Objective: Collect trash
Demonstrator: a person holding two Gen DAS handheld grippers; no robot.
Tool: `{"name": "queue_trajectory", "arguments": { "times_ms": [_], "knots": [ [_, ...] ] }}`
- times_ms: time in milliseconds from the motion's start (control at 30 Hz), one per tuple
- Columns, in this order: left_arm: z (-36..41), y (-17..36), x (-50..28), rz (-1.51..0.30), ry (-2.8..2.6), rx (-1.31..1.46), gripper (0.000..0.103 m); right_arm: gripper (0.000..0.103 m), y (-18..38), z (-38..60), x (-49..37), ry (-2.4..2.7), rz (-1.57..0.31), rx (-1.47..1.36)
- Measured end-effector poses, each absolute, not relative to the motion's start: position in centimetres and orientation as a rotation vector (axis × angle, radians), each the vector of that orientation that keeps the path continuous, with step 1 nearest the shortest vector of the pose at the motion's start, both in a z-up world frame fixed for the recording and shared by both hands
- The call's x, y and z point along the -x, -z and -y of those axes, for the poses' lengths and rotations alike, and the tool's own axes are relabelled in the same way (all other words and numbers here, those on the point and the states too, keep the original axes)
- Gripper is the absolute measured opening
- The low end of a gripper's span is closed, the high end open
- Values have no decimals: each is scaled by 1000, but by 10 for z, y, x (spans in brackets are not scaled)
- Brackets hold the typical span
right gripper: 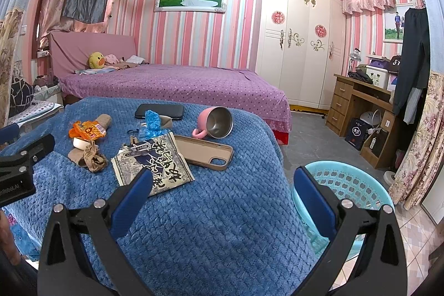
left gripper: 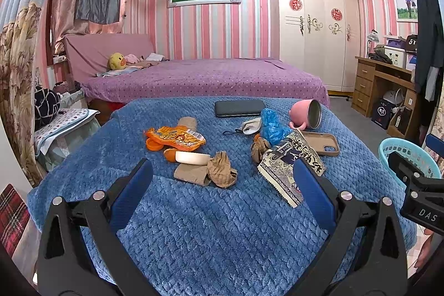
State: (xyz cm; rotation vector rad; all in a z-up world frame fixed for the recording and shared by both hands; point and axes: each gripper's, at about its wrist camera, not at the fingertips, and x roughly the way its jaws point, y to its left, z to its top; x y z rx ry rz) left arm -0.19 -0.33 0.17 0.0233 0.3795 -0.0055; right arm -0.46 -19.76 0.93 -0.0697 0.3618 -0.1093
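On the blue blanket [left gripper: 211, 226] lie an orange snack wrapper [left gripper: 174, 139], a black-and-white printed wrapper [left gripper: 288, 165], a blue plastic bag [left gripper: 270, 126] and crumpled brown stockings [left gripper: 220, 171]. My left gripper [left gripper: 222, 179] is open and empty, above the blanket just short of the stockings. My right gripper [right gripper: 222, 185] is open and empty, near the printed wrapper [right gripper: 152, 165] and beside the teal basket [right gripper: 347, 185]. The orange wrapper [right gripper: 87, 129] and blue bag [right gripper: 152, 124] also show in the right wrist view.
A pink mug [left gripper: 306, 114] lies on its side. A tan phone case [left gripper: 322, 142], a black phone [left gripper: 240, 107], a white roll [left gripper: 193, 157] and a face mask [left gripper: 249, 126] are on the blanket. The purple bed [left gripper: 205, 79] is behind. A desk [right gripper: 358, 107] stands at right.
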Motion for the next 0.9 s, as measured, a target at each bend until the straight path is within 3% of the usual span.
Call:
{"name": "queue_trajectory", "arguments": {
  "times_ms": [900],
  "knots": [
    [6,3,1,-397,5,-19,98,99,-3,206,1,110,-374,50]
  ]
}}
